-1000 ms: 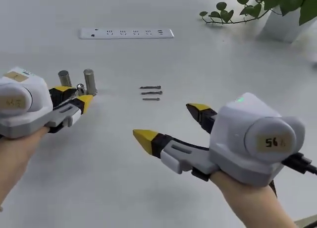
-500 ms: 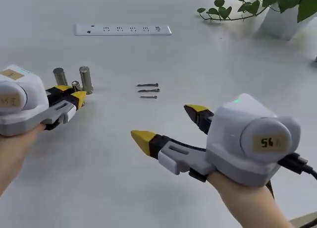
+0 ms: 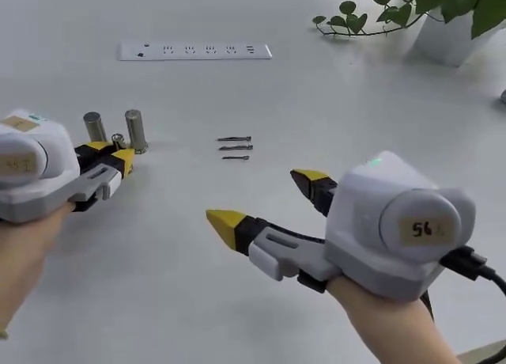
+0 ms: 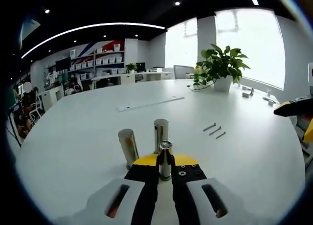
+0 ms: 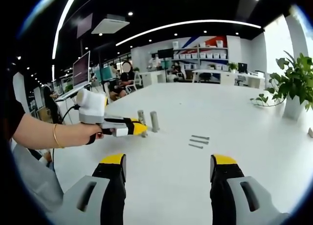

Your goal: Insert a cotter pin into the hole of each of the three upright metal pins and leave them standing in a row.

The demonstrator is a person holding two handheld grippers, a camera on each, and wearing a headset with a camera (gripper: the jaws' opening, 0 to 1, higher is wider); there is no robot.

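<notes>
Steel everywhere on this white table (image 3: pixel 237 301). Head view first: left gripper (image 3: pixel 115 152) is clamped on the near pin (image 3: pixel 118 141), with two more pins (image 3: pixel 135 130) upright just behind it. Three cotter pins (image 3: pixel 235 147) lie side by side at mid-table, well apart from both grippers. Right gripper (image 3: pixel 267 198) hovers spread wide, carrying nothing.

Left gripper view: jaws squeeze the near pin low on its barrel, top poking out. It looks solid, stiff and polished, so likely heavy for its size and slippery. That low grip across the barrel suits it and leaves the upper part free.

Right gripper view: jaws gape, cotter pins ahead. Those look like thin, light wire lying flat. I'd pinch one squarely by an end, or it'll skate away.
</notes>
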